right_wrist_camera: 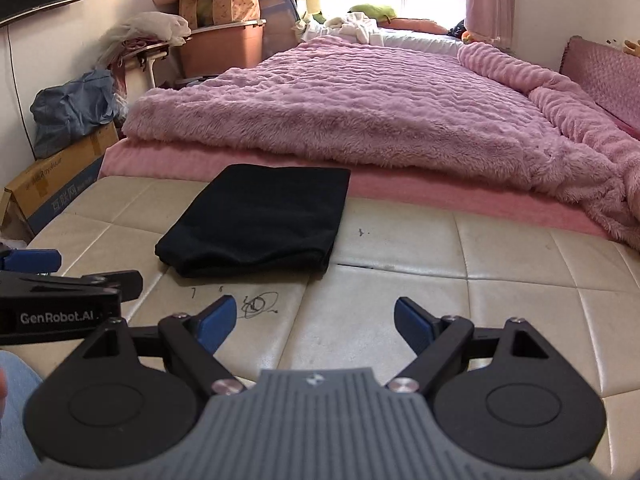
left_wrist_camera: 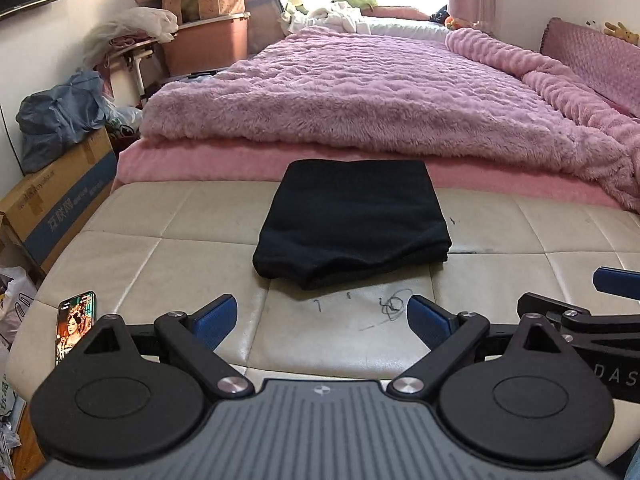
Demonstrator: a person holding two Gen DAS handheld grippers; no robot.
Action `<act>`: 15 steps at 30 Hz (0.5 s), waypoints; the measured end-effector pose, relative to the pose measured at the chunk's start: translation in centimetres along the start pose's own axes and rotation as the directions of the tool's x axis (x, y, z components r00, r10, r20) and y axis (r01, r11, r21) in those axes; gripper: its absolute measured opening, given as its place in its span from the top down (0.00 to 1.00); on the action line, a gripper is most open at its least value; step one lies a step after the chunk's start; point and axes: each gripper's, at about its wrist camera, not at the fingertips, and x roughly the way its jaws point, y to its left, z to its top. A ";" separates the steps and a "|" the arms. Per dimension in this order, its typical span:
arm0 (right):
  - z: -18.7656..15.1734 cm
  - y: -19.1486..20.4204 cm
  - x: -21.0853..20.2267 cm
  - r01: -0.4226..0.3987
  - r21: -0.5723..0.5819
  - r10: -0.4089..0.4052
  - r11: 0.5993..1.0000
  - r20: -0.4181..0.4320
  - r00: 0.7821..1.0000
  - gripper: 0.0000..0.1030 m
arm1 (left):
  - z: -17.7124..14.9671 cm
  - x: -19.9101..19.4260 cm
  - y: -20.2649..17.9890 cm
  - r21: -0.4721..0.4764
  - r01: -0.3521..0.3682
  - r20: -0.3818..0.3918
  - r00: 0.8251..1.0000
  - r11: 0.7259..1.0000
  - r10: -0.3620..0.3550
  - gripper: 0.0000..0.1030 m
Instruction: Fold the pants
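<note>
The black pants (left_wrist_camera: 352, 220) lie folded into a compact rectangle on the cream padded bench (left_wrist_camera: 160, 264), against the bed's edge. In the right wrist view the pants (right_wrist_camera: 256, 224) sit left of centre. My left gripper (left_wrist_camera: 322, 320) is open and empty, held back from the near edge of the pants. My right gripper (right_wrist_camera: 314, 320) is open and empty, to the right of the pants and nearer than them. Each gripper shows at the edge of the other's view.
A phone (left_wrist_camera: 76, 326) with a lit screen lies on the bench's left edge. A bed with a fluffy pink blanket (left_wrist_camera: 360, 92) runs behind the bench. Cardboard boxes (left_wrist_camera: 56, 200) and bags stand at the left. Pen scribbles (left_wrist_camera: 392, 304) mark the bench.
</note>
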 end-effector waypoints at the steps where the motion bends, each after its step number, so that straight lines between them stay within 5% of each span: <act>1: -0.1 0.0 0.0 0.000 0.000 0.000 1.000 -0.003 1.000 0.20 | 0.0 0.0 -0.1 0.000 0.002 -0.001 1.000 1.000 -0.002 0.00; 15: 0.7 -0.4 0.4 -0.011 0.009 0.012 1.000 -0.013 1.000 0.20 | 0.3 -0.1 -0.6 0.012 0.006 0.002 1.000 1.000 -0.006 0.00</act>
